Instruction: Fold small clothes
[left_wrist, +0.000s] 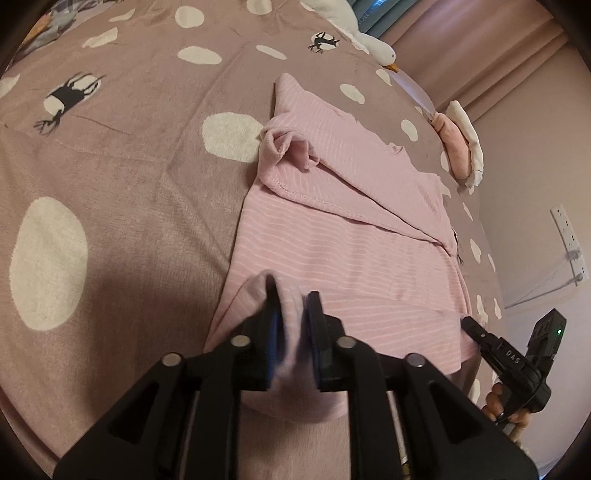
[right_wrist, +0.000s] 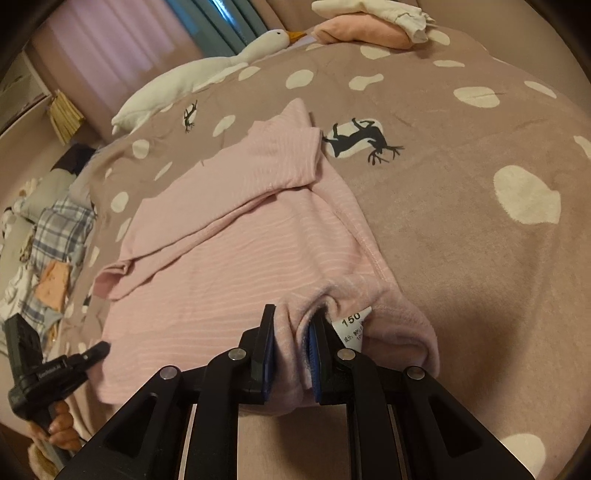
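While both of our grippers sit at the near hem of the pink striped garment (left_wrist: 343, 236), the job is to finish this fold cleanly. It lies on the bed's brown spotted blanket (left_wrist: 110, 166), its far part already doubled over so a sleeve cuff (left_wrist: 288, 147) rests on top.

Our left gripper (left_wrist: 293, 325) has a bunch of the pink cloth between its jaws, but the jaws stand slightly apart and the pads look to be easing off rather than pinching. Our right gripper (right_wrist: 291, 343) has its jaws closed on a thick gather of the same hem, right beside the sewn-in tag (right_wrist: 352, 328).

To do this step well, we judge both corners should come down level with each other, so the edge lies straight across and no ridge is trapped beneath. We would let go on both sides only once the cloth rests flat, then draw the jaws straight back so the pads do not drag the fabric and spoil the fold. The bunched cloth at the right corner probably wants smoothing.

As for writing, the tag reads "150" in bold, with smaller print below it too fine to read. The body of the right gripper, seen from the left camera, bears pale letters that look like "DAS" (left_wrist: 513, 357). The left gripper's body, seen from the right camera, also carries a small line of print, which is illegible
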